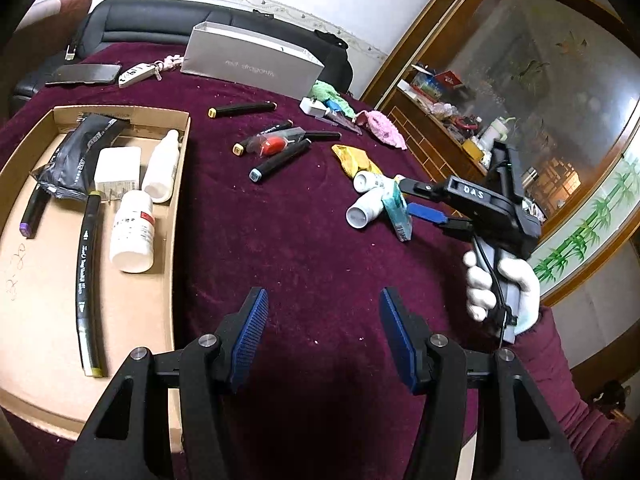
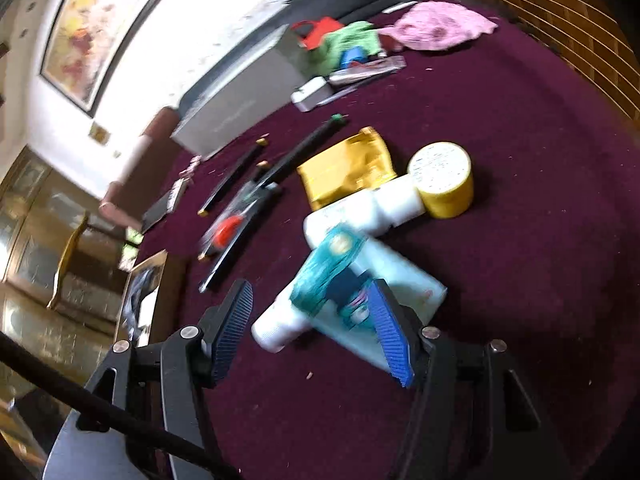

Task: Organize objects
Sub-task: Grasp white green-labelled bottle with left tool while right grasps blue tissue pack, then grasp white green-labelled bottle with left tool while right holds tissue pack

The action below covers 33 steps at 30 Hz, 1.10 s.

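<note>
My left gripper (image 1: 324, 336) hangs open over bare purple cloth, with nothing between its fingers. To its left is a cardboard tray (image 1: 40, 280) that holds white bottles (image 1: 134, 232), a black pouch (image 1: 80, 152), a white box and markers. My right gripper (image 2: 312, 328), held by a white-gloved hand (image 1: 516, 284), is open and reaches into a small pile. Its right pad (image 2: 390, 332) lies against a pale teal box (image 2: 408, 280). A fallen white bottle (image 2: 276, 326) lies between the fingers, apart from the left pad. A second white bottle (image 2: 360, 212) lies just beyond.
A yellow packet (image 2: 348, 168) and a yellow jar (image 2: 444, 184) lie behind the pile. Several black markers (image 1: 280, 158) and a red item in clear wrap (image 1: 272, 145) are mid-table. A grey box (image 1: 248, 56), a phone (image 1: 84, 74) and pink (image 1: 386, 130) and green cloths are further back.
</note>
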{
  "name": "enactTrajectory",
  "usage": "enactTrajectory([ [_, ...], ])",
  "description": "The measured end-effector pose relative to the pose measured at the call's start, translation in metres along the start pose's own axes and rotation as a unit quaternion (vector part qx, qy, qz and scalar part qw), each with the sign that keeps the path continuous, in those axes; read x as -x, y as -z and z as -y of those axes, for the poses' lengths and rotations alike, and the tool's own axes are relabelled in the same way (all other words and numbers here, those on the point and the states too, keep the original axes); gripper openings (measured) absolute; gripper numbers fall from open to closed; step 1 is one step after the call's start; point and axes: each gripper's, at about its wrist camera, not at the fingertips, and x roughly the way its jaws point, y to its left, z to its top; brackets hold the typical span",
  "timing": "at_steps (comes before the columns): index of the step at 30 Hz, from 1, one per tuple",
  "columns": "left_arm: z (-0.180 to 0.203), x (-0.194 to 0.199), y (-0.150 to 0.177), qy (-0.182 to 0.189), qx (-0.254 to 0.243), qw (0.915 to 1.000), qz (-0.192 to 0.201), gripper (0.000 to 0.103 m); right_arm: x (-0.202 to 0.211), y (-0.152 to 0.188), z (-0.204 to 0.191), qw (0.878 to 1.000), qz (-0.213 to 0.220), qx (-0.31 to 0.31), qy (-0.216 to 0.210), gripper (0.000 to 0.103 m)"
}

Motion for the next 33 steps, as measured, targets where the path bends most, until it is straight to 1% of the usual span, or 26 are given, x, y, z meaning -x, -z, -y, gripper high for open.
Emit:
enactTrajectory([
  [2,0.002,-0.004,0.0,-0.004,-0.002,1.0,-0.004,0.052,0.0,0.005,-0.01,0.998,0.005,0.047,0.041,0.063],
  [4,0.004,-0.008,-0.001,-0.012,-0.006,0.9999,-0.007,0.052,-0.004,0.009,-0.018,0.993,0.007,0.091,0.081,0.063],
  [6,0.007,-0.01,-0.003,-0.019,-0.013,0.9997,-0.009,0.052,-0.007,0.014,-0.029,0.981,0.02,0.142,0.127,0.063],
  [7,0.01,-0.01,-0.004,-0.021,-0.018,0.9996,-0.008,0.052,-0.009,0.016,-0.031,0.977,0.021,0.162,0.139,0.064],
  [9,0.017,-0.012,-0.008,-0.026,-0.034,0.9991,-0.005,0.052,-0.017,0.017,-0.033,0.971,0.012,0.189,0.146,0.068],
  [12,0.028,-0.02,-0.017,-0.032,-0.055,0.998,-0.005,0.052,-0.027,0.015,-0.027,0.966,0.011,0.204,0.161,0.068],
  [14,0.034,-0.028,-0.023,-0.038,-0.066,0.997,-0.012,0.052,-0.028,0.01,-0.023,0.968,0.022,0.198,0.151,0.068],
  [15,0.037,-0.032,-0.026,-0.04,-0.07,0.9966,-0.015,0.052,-0.029,0.007,-0.018,0.974,0.017,0.183,0.133,0.065],
  [16,0.04,-0.037,-0.029,-0.044,-0.077,0.9959,-0.018,0.052,-0.03,0.004,-0.013,0.979,0.01,0.168,0.12,0.054],
  [17,0.043,-0.042,-0.032,-0.049,-0.086,0.9948,-0.021,0.052,-0.03,0.002,-0.008,0.981,0.002,0.156,0.117,0.049],
  [19,0.054,-0.055,-0.04,-0.057,-0.114,0.9915,-0.025,0.052,-0.024,0.004,-0.001,0.984,0.002,0.142,0.109,0.035],
  [21,0.064,-0.07,-0.047,-0.063,-0.147,0.9868,-0.024,0.051,-0.014,0.007,0.004,0.987,0.006,0.125,0.099,0.028],
  [22,0.072,-0.08,-0.052,-0.066,-0.169,0.9831,-0.025,0.051,-0.01,0.008,0.007,0.988,0.009,0.118,0.095,0.026],
  [24,0.087,-0.099,-0.059,-0.07,-0.219,0.973,-0.023,0.051,-0.002,0.009,0.015,0.991,0.014,0.098,0.085,0.025],
  [25,0.096,-0.109,-0.062,-0.075,-0.249,0.9653,-0.02,0.051,-0.001,0.009,0.021,0.993,0.015,0.087,0.078,0.025],
  [26,0.104,-0.12,-0.064,-0.081,-0.283,0.9554,-0.018,0.051,-0.002,0.008,0.024,0.994,0.015,0.08,0.075,0.025],
  [27,0.112,-0.133,-0.066,-0.091,-0.321,0.9425,-0.021,0.051,-0.002,0.007,0.029,0.995,0.015,0.069,0.072,0.025],
  [30,0.124,-0.169,-0.068,-0.113,-0.39,0.9129,-0.046,0.051,-0.002,0.002,0.039,0.997,0.015,0.044,0.057,0.025],
  [32,0.125,-0.189,-0.068,-0.12,-0.412,0.901,-0.061,0.051,-0.002,0.001,0.043,0.998,0.017,0.033,0.046,0.025],
  [33,0.126,-0.2,-0.068,-0.124,-0.419,0.8969,-0.068,0.051,-0.002,0.001,0.044,0.998,0.018,0.03,0.043,0.025],
])
